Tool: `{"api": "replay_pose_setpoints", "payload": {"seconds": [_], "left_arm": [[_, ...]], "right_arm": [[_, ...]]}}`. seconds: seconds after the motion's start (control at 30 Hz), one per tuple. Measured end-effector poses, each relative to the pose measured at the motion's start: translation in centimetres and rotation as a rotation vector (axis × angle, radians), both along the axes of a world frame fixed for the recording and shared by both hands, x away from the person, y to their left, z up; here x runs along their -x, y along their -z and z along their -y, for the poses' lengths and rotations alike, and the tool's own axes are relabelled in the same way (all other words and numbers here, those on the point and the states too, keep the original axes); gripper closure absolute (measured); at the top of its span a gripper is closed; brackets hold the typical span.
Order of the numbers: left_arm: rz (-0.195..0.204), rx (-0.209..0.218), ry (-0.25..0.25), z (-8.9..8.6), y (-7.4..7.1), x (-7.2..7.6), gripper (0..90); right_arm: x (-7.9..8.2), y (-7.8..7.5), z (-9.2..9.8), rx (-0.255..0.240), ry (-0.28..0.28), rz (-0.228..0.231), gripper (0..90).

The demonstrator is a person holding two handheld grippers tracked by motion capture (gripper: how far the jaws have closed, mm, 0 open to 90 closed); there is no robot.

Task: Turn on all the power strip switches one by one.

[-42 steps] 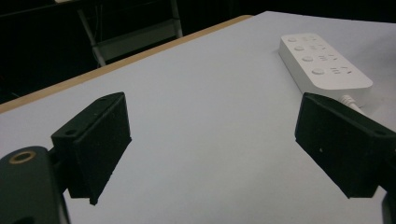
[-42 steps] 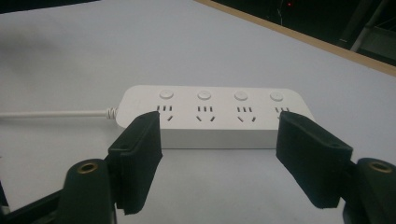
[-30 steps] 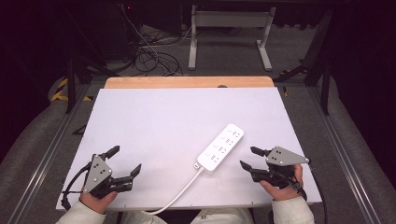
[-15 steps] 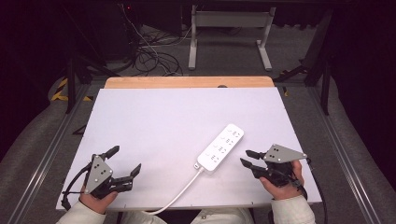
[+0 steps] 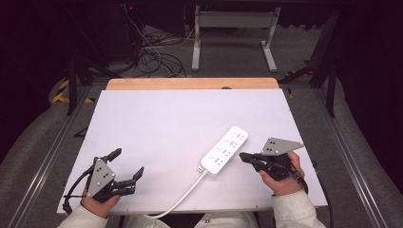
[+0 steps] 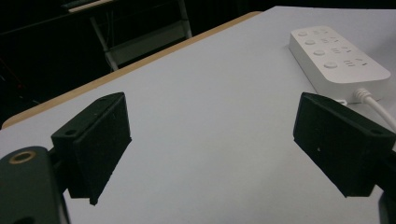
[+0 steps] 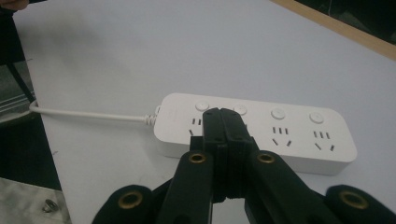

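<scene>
A white power strip [image 5: 224, 150] lies flat on the white surface [image 5: 166, 123], right of the middle and toward the near edge. Its long axis runs diagonally: the free end points far and to the right, the corded end near and to the left. Its sockets and round buttons face up, four groups in a row along its length. A white cable [image 5: 183, 199] leaves the near-left end and curves toward the near edge of the surface, where it drops out of sight.

The right tongs [image 5: 243, 156] sit just to the right of the strip's near half, held in the person's right hand [image 5: 280, 178], which comes in from the near edge with a pale sleeve at the wrist. The tongs point left toward the strip, roughly level, with the grey three-cornered plate on top. Their jaws have just been closing and now stand pressed together with nothing between them; in the right gripper view [image 7: 224, 122] the joined tips hang over the strip's near long side, and whether they touch it cannot be told.

The left tongs [image 5: 127, 164] rest at the near-left corner of the surface, well apart from the strip, gripped by the left hand [image 5: 97, 202]. They point far and to the right, and their jaws stand wide apart over bare surface, holding nothing. In the left gripper view the strip [image 6: 336, 58] shows beyond the tongs [image 6: 212, 140].
</scene>
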State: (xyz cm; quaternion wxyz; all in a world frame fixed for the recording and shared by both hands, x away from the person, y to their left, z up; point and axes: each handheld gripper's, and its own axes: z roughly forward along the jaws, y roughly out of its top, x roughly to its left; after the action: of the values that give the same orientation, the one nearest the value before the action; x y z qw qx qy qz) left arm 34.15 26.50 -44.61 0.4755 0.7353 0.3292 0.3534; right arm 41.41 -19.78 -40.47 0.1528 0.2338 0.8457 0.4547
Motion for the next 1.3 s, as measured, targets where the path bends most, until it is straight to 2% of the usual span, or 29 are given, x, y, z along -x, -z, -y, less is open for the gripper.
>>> {"api": "replay_pose_setpoints", "payload": {"seconds": [0.47,1.0,1.3], "left_arm": [[0.001,0.000,-0.002,0.0,0.0,0.0,11.5],[0.000,-0.003,-0.004,0.0,0.0,-0.1,11.5],[0.001,-0.002,-0.003,0.0,0.0,-0.1,11.5]], "right_arm": [[-1.9,-1.3,-2.7,0.008,-0.016,-0.011,90.0],[-3.7,-1.1,-6.2,0.048,-0.052,-0.035,90.0],[-4.6,-0.6,-7.2,0.066,-0.050,-0.051,90.0]]}}
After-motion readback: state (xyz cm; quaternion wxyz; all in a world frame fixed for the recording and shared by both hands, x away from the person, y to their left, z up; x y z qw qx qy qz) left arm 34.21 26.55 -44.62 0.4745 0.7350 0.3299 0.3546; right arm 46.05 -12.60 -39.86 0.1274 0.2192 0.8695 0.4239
